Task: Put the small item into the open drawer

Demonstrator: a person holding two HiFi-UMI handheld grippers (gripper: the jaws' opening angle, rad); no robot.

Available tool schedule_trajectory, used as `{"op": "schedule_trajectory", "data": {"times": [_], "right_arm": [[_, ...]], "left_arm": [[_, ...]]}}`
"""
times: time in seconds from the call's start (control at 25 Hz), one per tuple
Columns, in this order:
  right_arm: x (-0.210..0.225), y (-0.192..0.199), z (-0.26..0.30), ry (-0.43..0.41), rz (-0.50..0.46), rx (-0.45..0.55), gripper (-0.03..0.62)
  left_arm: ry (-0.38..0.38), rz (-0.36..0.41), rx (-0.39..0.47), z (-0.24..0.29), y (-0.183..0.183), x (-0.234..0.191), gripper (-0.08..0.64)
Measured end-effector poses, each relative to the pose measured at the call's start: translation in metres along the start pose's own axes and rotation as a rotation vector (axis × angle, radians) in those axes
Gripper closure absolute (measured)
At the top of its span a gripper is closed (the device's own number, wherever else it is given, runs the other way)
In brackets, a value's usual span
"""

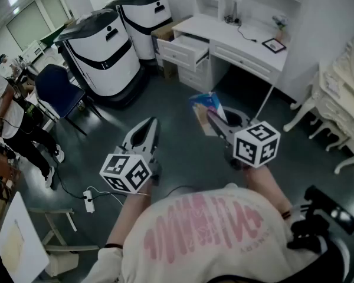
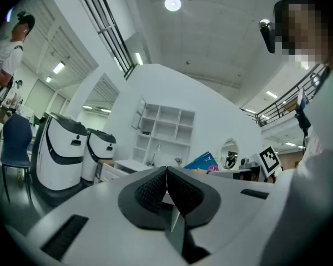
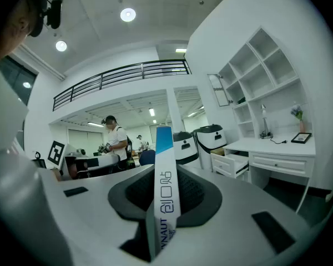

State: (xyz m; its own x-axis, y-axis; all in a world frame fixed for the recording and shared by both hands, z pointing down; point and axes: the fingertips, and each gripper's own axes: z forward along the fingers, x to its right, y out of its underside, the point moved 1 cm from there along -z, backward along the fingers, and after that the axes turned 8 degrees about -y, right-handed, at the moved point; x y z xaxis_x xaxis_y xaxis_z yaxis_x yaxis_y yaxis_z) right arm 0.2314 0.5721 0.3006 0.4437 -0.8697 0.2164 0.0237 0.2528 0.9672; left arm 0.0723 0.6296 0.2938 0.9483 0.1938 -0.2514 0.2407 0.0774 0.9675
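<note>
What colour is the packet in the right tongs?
The packet is blue, white-edged; clearest in the head view.

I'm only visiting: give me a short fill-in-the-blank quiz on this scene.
The box is gripped by the ____ hand-held gripper.
The jaws of the left hand-held gripper are ____, with nothing between them.
One drawer of the desk stands ____.
Missing words: right; shut; open.

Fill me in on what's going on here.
A person holds a gripper in each hand. The right gripper is shut on a small blue-and-white packet. The left gripper is shut and empty. The open drawer of the white desk is ahead across the floor; the packet isn't in it yet.
</note>
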Motion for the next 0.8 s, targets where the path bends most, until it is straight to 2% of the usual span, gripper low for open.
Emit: {"op": "schedule_trajectory", "data": {"times": [0.4, 0.6, 0.8], "right_arm": [[0.007, 0.019, 0.008, 0.029, 0.023, -0.045, 0.505], [0.03, 0.02, 0.017, 0.028, 0.083, -0.043, 0.502], [0.077, 0.015, 0.047, 0.032, 0.031, -0.079, 0.502]], "left_arm": [[-0.01, -0.038, -0.039, 0.001, 0.018, -0.017, 0.529], [-0.023, -0.079, -0.089, 0.024, 0.039, -0.027, 0.529], [-0.025, -0.091, -0.085, 0.068, 0.039, -0.044, 0.529]]}}
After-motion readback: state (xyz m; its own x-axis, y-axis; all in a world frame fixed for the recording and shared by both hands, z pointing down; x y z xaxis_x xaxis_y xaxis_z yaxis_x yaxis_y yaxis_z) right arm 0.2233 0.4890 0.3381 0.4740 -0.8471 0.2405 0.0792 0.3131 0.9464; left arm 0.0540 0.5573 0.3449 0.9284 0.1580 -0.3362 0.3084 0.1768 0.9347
